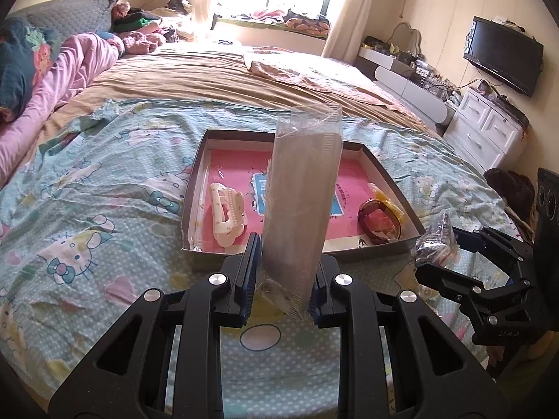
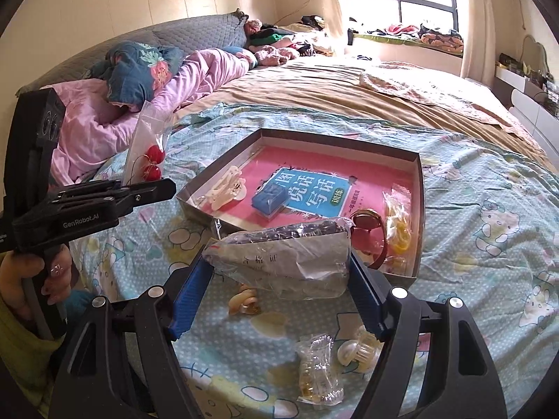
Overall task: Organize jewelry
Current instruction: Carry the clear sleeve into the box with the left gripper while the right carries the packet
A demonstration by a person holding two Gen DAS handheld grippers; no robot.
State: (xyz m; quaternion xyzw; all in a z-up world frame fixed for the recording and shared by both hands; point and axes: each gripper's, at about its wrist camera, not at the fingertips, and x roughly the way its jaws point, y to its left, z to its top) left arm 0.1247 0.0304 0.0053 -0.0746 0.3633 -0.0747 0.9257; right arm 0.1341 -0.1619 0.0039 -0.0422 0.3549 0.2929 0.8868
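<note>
Jaws of the left gripper [image 1: 281, 272] are pinching a clear packet [image 1: 300, 195] upright at lower centre; those of the right gripper [image 2: 279, 286] are holding a crumpled bag of dark beads [image 2: 283, 255] across its width. Both are hanging before the shallow box [image 2: 417, 216] lying mid-frame on the bed [image 2: 489, 209].

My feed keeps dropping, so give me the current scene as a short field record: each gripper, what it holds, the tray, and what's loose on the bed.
left gripper: shut on a clear plastic sleeve with red bead earrings
right gripper: clamped on a crinkled clear bag of dark beads
shallow cardboard tray: holds cream hair claw, brown bangle, small blue box, yellow pieces
loose on bedsheet: beige hair clip, clear packet, pearl clip
</note>
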